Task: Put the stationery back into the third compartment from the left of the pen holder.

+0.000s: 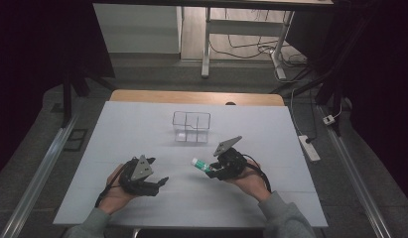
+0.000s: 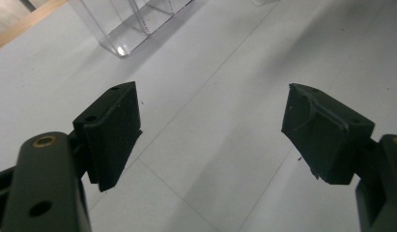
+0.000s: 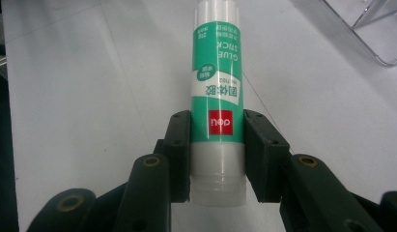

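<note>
R tongs [image 3: 217, 150] clamped the glue stick [image 3: 217, 96] above the table [image 1: 142, 129], near the clear organizer [image 1: 191, 126]; L tongs [image 2: 210, 130] were released, w/ nothing between.

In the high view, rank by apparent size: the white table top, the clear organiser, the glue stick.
1. White table top, by far the largest.
2. Clear organiser, mid-table.
3. Glue stick, smallest; its rear end sits hidden between the right gripper's jaws, so it shows short.
</note>
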`<state>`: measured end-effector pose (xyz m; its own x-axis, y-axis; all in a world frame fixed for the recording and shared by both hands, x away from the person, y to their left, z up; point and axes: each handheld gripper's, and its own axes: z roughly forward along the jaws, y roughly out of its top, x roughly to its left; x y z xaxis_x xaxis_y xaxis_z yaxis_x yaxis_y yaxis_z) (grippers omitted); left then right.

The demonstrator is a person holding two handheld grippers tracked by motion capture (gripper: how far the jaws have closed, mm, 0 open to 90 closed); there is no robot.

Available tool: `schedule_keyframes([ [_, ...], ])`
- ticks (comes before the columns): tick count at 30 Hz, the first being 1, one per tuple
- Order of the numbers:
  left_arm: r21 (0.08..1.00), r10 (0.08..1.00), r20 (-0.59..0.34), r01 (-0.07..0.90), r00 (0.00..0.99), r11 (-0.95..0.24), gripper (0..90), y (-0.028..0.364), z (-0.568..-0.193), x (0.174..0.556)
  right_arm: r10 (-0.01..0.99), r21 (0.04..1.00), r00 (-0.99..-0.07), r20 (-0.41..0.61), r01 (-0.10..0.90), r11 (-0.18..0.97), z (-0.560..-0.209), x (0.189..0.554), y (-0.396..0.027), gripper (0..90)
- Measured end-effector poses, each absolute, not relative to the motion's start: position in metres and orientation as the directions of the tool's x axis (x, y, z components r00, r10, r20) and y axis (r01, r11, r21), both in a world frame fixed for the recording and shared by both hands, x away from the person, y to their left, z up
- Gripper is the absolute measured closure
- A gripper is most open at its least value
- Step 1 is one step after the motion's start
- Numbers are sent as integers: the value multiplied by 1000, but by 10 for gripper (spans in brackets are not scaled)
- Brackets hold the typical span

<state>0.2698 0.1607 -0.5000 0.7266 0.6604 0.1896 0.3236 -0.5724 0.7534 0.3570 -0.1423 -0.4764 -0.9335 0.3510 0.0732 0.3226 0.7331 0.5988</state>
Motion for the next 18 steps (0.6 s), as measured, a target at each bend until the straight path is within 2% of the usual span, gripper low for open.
schedule_keyframes([
  [18,712,571,233,262,787,-651,186,126,-496,281,334,588,-939,87,319,743,-481,357,-137,646],
])
